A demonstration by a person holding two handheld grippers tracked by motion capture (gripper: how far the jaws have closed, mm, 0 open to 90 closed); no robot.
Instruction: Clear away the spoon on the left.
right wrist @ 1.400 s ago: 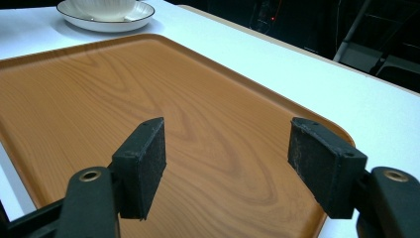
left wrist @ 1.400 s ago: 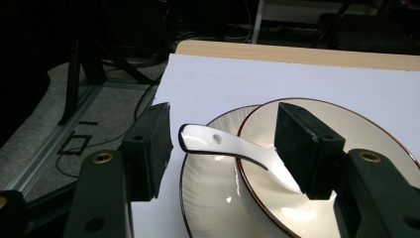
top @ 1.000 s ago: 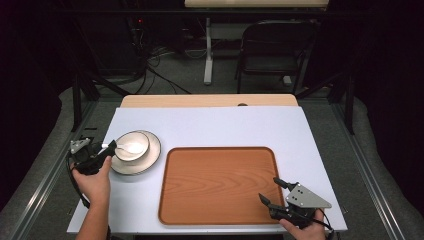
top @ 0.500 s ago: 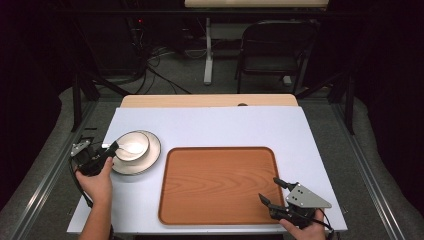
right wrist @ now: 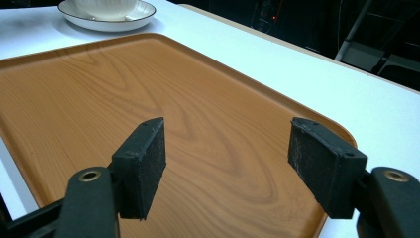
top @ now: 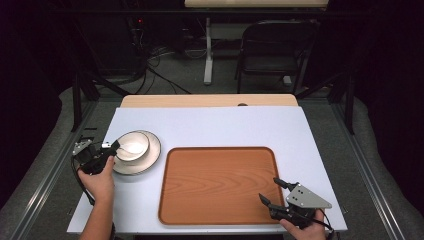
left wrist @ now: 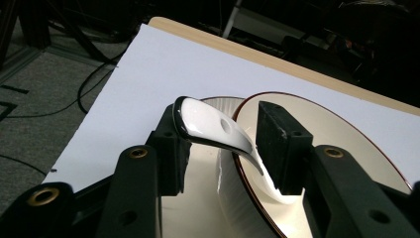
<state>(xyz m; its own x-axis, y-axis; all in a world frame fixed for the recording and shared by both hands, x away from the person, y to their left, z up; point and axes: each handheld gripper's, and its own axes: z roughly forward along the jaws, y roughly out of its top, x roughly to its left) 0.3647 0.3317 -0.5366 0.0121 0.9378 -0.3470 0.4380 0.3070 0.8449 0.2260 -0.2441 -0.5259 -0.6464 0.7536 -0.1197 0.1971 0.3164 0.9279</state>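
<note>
A white bowl sits on a white plate at the table's left. A white spoon leans in the bowl, with its handle sticking out over the ribbed plate. My left gripper is at the bowl's left edge, and its jaws have just been closing. The spoon handle lies slantwise between them; its tip rests against the left pad and a gap remains. My right gripper stands open and empty over the near right corner of the wooden tray.
The brown tray lies bare in the middle of the white table top. A wooden board edge runs along the far side. A dark chair and floor cables stand beyond the table.
The left gripper's jaws have narrowed around the spoon handle, and the hand has shifted very slightly. The right gripper has stayed where it was.
</note>
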